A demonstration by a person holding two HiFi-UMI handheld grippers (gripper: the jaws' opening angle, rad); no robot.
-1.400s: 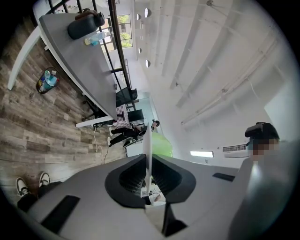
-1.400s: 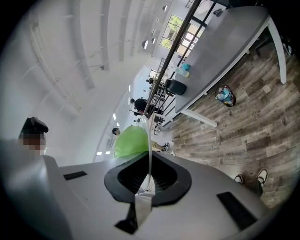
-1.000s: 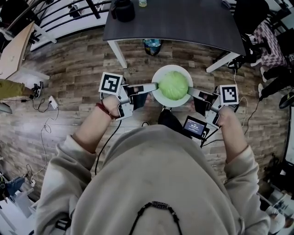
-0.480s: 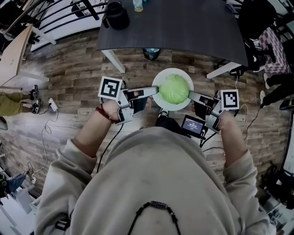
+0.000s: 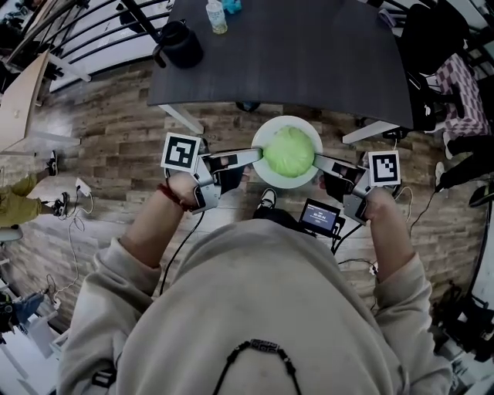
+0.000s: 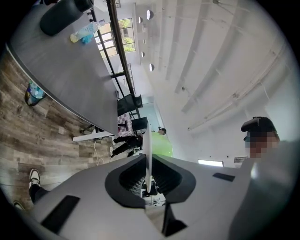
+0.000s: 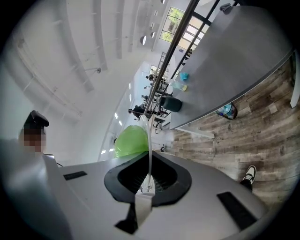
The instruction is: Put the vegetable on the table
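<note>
While the head view shows the cabbage (image 5: pixel 289 151) on its plate (image 5: pixel 287 121) over the floor (image 5: pixel 116 139), just short of the surface (image 5: pixel 309 62) edge, both gripper views show the rim edge-on. Left gripper (image 5: pixel 259 153) and right gripper (image 5: pixel 317 160) each pinch that rim. Jug (image 5: pixel 179 45) and bottle (image 5: pixel 216 17) stand at the surface's far-left corner.

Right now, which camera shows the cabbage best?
The head view: the whole cabbage shows from above, sitting on the white plate. Each gripper view shows only one green side bulging past the plate's edge-on rim.
</note>
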